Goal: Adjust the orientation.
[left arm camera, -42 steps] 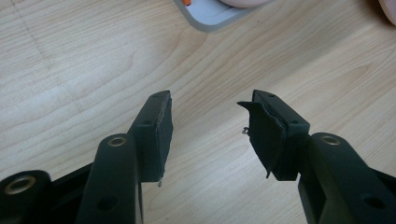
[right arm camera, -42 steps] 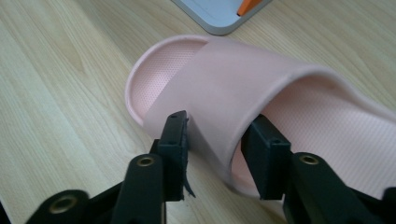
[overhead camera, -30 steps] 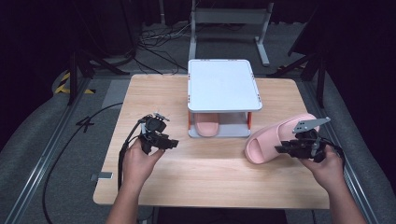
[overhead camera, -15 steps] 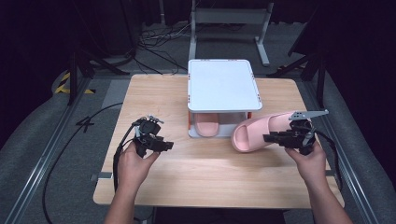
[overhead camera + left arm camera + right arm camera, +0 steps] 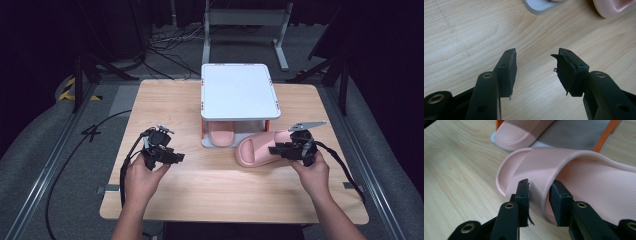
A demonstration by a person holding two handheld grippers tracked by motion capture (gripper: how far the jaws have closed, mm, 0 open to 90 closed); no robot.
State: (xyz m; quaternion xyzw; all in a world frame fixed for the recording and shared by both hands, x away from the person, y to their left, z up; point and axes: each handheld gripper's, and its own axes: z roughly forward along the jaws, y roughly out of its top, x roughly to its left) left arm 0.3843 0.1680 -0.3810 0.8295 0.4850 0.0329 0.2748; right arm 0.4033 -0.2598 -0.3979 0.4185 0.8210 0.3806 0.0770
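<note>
The right tool (image 5: 538, 191) has carried the slipper (image 5: 262, 148) leftward to the rack (image 5: 239, 90), jaws easing open around its strap (left tool (image 5: 536, 67) open, empty).

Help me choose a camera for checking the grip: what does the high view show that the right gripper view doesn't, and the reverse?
High view adds: the rack's white top and the left gripper, open over the bare table. Right gripper view adds: the right gripper astride the strap of the pink slipper, its jaws having just been opening, and the textured footbed. Shared: that slipper lying on the table, and the second slipper under the rack.
</note>
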